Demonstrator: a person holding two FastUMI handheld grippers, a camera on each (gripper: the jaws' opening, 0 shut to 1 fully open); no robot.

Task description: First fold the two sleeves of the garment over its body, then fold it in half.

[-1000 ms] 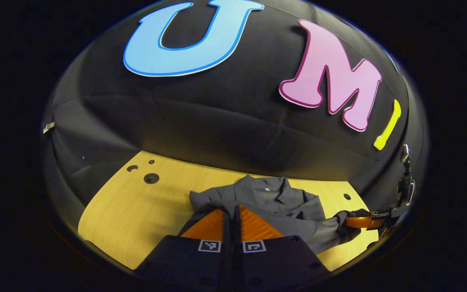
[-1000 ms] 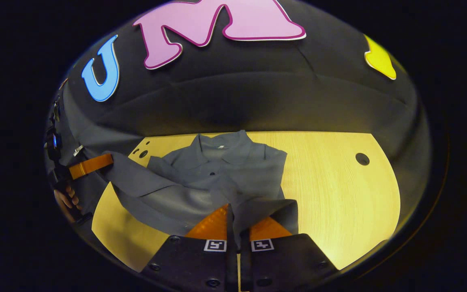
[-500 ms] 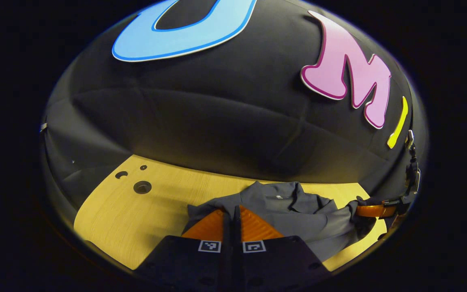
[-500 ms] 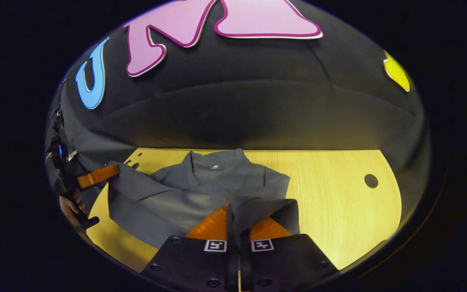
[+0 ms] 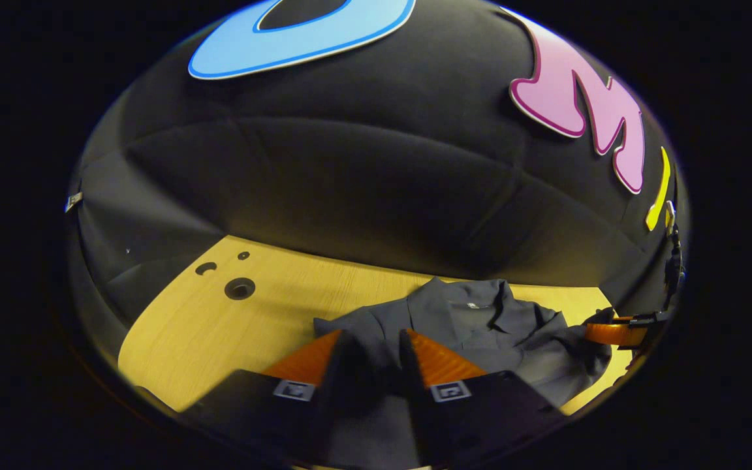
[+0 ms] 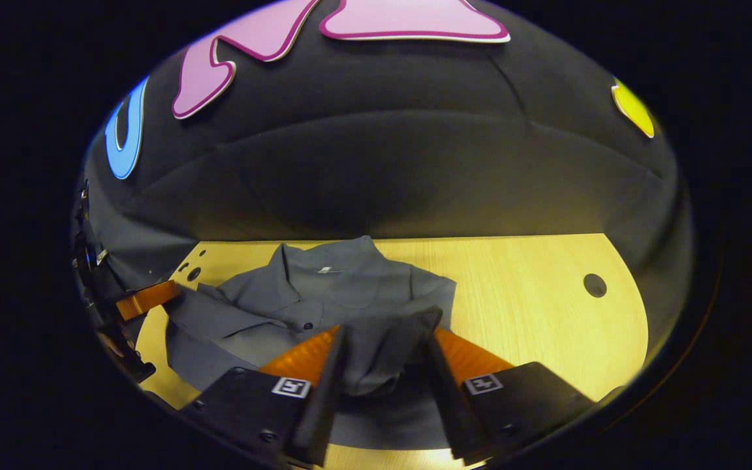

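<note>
Right gripper view: the grey garment (image 6: pixel 324 307) lies on the wooden table (image 6: pixel 532 294), collar toward the booth wall (image 6: pixel 376 176) and hem toward you, so its long axis runs away from you. Your right gripper (image 6: pixel 382 359) stands spread, its orange fingers (image 6: pixel 301 356) either side of a fold of fabric, which lies loose between them. At the left edge your left gripper (image 6: pixel 147 297) shows one orange finger just beside the shirt's edge. Round holes (image 6: pixel 595 285) pierce the tabletop well clear of the cloth. Left gripper view: the garment (image 5: pixel 480 326) lies right of centre, collar up; your left gripper (image 5: pixel 373 356) is likewise spread, cloth lying between its fingers (image 5: pixel 444 359). Half a second ago both pairs of fingers were pressed together on the fabric; both have since parted and the lifted edges have sunk.
</note>
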